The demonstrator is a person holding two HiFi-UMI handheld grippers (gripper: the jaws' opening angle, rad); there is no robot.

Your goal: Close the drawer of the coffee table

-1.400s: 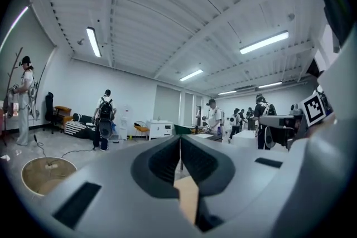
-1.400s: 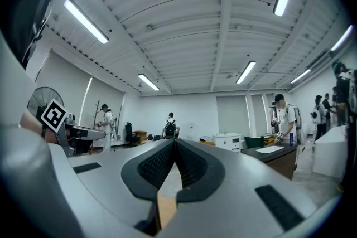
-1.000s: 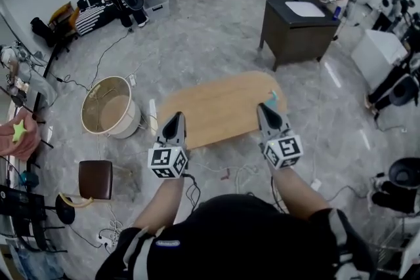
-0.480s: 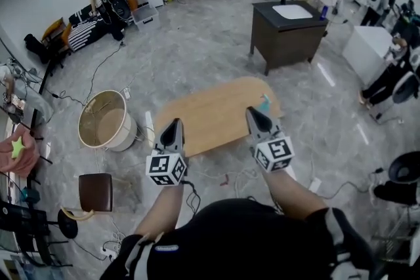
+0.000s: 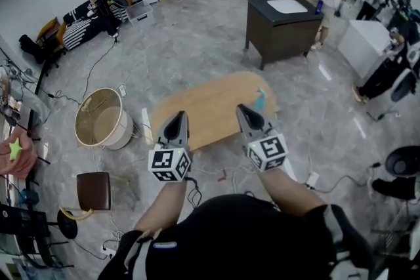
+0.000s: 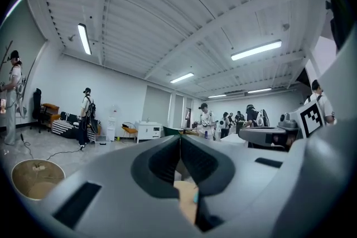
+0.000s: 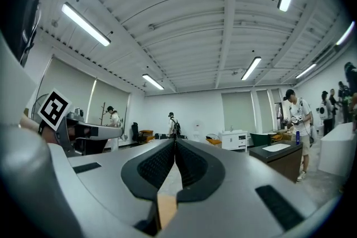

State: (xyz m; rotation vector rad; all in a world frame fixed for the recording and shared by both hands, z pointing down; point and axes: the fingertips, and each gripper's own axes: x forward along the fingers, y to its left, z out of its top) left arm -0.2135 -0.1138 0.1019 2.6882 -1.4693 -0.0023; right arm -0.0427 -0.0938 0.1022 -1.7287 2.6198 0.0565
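1. Head view:
   - The oval wooden surface (image 5: 210, 108) stands on the floor just ahead of the person, with its near long edge turned towards them.
   - The drawer does not show from above. It presumably sits under the top, so I cannot tell how far out it is or whether it is already in.
   - The left hand-held gripper (image 5: 179, 116) and right hand-held gripper (image 5: 241, 109) are held side by side. Their noses overlap the near edge in the picture but touch nothing.
   - A small teal thing (image 5: 259, 100) lies near the surface's right end, just beyond the right nose. It seems to play no part in the task.

2. Left gripper view:
   - The left hand-held gripper (image 6: 179, 137) has its pads pressed together along their whole length, with nothing pinched between them.
   - It looks out level across the room. Only a strip of tan top with a speck of teal shows low in the gap behind the pads.
   - This suggests it is carried above the surface rather than at drawer height.
   - A shut nose would suit pushing a drawer front, since that needs no grip.

3. Right gripper view:
   - The right hand-held gripper (image 7: 175, 143) is likewise pressed together and empty, and also looks out level across the room.
   - A sliver of tan shows beneath its pads.
   - Judging by this, either hand would have to drop to the surface's side before it could push anything.
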